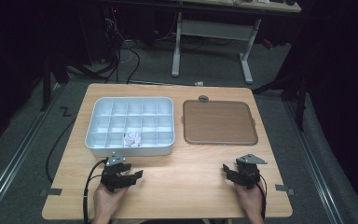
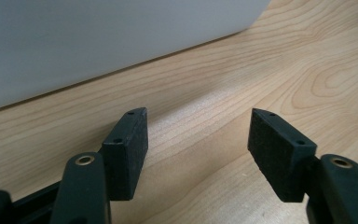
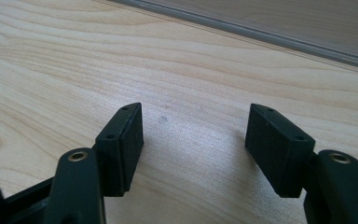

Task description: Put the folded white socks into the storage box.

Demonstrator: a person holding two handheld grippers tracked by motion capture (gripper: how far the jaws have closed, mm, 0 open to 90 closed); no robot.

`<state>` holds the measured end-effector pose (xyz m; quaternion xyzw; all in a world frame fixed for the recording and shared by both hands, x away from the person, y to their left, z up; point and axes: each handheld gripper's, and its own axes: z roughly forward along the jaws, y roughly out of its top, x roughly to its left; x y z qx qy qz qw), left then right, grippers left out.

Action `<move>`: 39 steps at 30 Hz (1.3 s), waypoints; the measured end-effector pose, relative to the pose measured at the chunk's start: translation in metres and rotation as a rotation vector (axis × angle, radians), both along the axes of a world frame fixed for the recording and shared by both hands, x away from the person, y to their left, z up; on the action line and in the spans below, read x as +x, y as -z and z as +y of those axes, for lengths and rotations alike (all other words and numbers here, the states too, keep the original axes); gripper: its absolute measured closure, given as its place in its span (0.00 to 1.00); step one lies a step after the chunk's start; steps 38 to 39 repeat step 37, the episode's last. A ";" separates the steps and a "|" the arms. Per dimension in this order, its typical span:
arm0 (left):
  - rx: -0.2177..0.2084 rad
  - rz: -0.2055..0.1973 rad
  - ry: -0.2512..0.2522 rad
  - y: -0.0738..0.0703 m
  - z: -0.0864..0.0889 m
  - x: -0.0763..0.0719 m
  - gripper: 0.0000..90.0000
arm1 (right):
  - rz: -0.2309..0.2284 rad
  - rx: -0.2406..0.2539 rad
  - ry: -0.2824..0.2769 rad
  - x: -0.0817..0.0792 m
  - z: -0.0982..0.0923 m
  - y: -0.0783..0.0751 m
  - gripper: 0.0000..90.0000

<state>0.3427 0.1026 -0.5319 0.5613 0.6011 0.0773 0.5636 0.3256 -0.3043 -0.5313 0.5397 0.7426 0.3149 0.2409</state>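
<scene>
1. Left gripper (image 1: 131,177) rests low on the near part of the tabletop (image 1: 186,172), jaws spread wide with nothing between them; in the left gripper view only bare wood shows in the gap, with the pale wall of the tray (image 2: 98,42) just ahead.
2. Right gripper (image 1: 229,171) sits well apart from it at the near right, also wide and empty; the right gripper view looks along the wood toward the grey edge of the board (image 3: 261,32).
3. Both hands (image 1: 107,200) lie flat and level with each other, which reads as a ready stance: each gripper is parked in front of the thing on its own side.
4. That tray (image 1: 128,126), white and split into many small compartments, stands at the left middle of the tabletop. A crumpled whitish wad (image 1: 132,138) lies in one compartment of its near row, about the middle, closest to the left gripper.
5. Alongside it to the right lies the brown board (image 1: 219,122) with a grey rim, nothing on it; a small grey tab (image 1: 203,98) sits at its far edge.
6. My judgement: the wad is the likely thing to be picked, and the open left jaws suit reaching over the tray's near wall.
</scene>
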 end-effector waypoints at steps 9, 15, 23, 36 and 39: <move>0.051 -0.062 -0.019 0.007 -0.008 0.002 0.43 | 0.000 0.000 0.000 0.000 0.000 0.000 0.42; 0.078 -0.102 -0.034 0.011 -0.011 0.002 0.42 | 0.000 0.000 0.000 0.000 0.000 0.000 0.42; 0.183 -0.146 -0.020 0.015 -0.022 -0.002 0.39 | 0.000 0.000 0.000 0.000 0.000 0.000 0.42; 0.179 -0.144 -0.022 0.015 -0.022 -0.002 0.39 | 0.000 0.000 0.000 0.000 0.000 0.000 0.42; 0.179 -0.144 -0.022 0.015 -0.022 -0.002 0.39 | 0.000 0.000 0.000 0.000 0.000 0.000 0.42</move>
